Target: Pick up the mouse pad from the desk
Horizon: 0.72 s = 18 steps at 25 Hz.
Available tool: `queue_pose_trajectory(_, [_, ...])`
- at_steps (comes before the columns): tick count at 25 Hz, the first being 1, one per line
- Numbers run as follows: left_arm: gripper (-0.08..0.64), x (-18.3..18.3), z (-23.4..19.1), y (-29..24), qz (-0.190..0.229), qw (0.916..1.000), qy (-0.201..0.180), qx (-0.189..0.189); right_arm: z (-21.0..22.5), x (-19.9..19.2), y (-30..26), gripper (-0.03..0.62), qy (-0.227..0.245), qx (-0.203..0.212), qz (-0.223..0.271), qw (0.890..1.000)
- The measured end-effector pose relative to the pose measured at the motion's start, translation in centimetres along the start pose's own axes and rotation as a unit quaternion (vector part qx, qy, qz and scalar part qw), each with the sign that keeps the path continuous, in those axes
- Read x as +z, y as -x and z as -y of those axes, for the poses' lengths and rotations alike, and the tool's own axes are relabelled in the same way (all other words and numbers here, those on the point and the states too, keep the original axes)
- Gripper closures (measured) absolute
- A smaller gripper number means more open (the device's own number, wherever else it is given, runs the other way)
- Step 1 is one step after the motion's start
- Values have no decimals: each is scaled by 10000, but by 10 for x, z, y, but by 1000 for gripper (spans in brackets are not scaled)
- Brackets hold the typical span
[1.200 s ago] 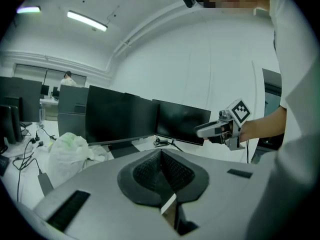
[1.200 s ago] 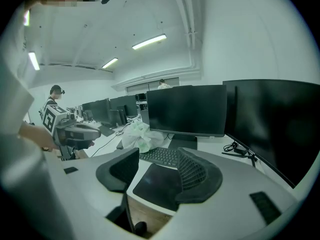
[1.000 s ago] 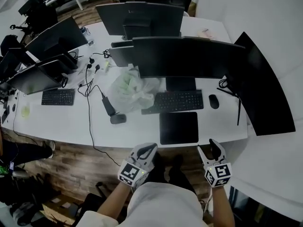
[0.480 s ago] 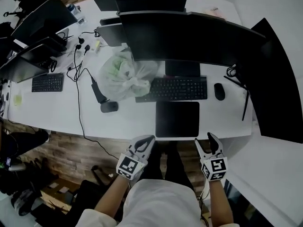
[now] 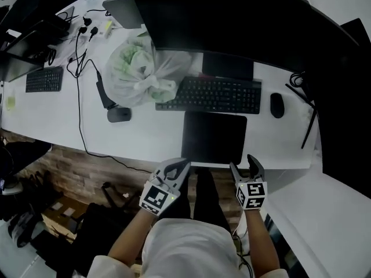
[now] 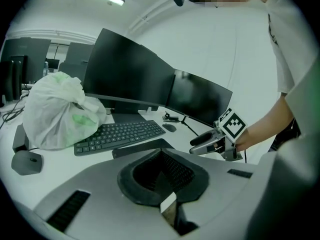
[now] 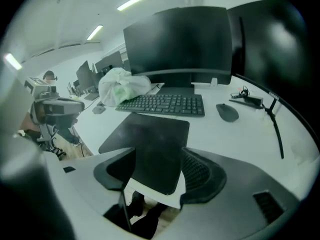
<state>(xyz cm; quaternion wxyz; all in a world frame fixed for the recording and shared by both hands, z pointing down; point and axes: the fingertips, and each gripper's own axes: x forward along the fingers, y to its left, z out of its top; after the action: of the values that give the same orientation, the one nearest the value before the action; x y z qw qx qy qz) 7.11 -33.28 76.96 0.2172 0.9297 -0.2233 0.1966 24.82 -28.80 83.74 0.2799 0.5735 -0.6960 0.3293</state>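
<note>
The black mouse pad lies flat at the white desk's front edge, just before the keyboard. My right gripper hangs off the pad's near right corner, below the desk edge. Its jaws are opening, and it grips nothing. In the right gripper view the mouse pad shows through the gap of the right gripper, apart from both pads. My left gripper hovers off the pad's near left corner, jaws together and empty. In the left gripper view, the mouse pad lies beyond the left gripper.
A black mouse sits right of the keyboard. A knotted white plastic bag stands left of it, with a small dark device and a cable nearby. Large monitors line the back. Brown floor lies under the desk edge.
Both grippers have sunk and come up to the desk's front edge. The right gripper's jaws stand wider apart. The head view has moved in closer over the desk.
</note>
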Motion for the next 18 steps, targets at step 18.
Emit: queue_pose_trajectory(18, [544,-49,-21,-6,-414,9986,194,270,15,-61,-58,279,-388,-601,-695,9950])
